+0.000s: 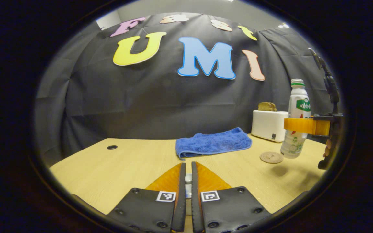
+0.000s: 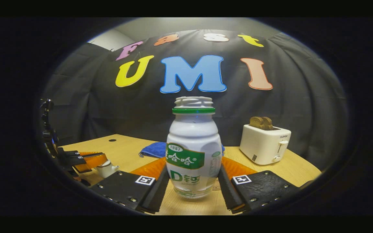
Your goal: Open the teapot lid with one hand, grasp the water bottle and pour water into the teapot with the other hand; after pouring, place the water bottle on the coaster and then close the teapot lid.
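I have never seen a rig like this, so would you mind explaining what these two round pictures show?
There is no robot here. A person holds a two-finger gripper in each hand, and a fisheye camera rides on each one, looking along its jaws. The left gripper view shows the left gripper with its jaws nearly together on something small and pale, probably the lid knob of the teapot. The right gripper view shows the right gripper with its jaws clamped on a bottle, which appears to be lifted just off the table. Also on the table are a blue towel, a round coaster and a toaster holding toast.
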A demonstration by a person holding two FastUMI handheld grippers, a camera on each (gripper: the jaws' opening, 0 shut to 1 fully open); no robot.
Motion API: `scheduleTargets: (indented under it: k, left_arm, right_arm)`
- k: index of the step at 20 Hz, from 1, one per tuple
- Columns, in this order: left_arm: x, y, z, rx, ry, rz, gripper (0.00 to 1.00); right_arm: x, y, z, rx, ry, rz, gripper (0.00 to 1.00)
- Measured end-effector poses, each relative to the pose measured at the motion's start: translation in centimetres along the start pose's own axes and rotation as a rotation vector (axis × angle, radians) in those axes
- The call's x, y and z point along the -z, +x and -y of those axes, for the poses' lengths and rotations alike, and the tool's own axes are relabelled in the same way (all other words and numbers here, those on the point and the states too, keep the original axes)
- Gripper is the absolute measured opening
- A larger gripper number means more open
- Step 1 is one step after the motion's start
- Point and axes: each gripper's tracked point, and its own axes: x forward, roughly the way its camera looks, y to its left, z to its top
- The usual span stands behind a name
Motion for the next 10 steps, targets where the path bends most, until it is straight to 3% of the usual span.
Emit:
scheduleTargets:
  k: [2,3,4,10]
  left_arm:
    - [-0.2,-0.3,-0.7,-0.014,-0.008,0.004,0.26]
    - [-0.3,-0.5,-1.1,-0.020,-0.016,0.007,0.41]
    - [-0.5,-0.6,-1.2,-0.011,-0.034,0.014,0.48]
    - [-4.8,-4.1,-3.5,-0.046,-0.114,0.153,0.73]
  right_arm:
    - [0.1,0.1,0.2,0.007,-0.002,0.000,0.73]
    - [0.1,0.2,0.5,0.012,-0.001,0.003,0.72]
    - [-0.1,0.2,0.8,0.020,-0.002,0.007,0.72]
    - [-0.7,3.0,4.2,0.074,0.034,-0.001,0.72]
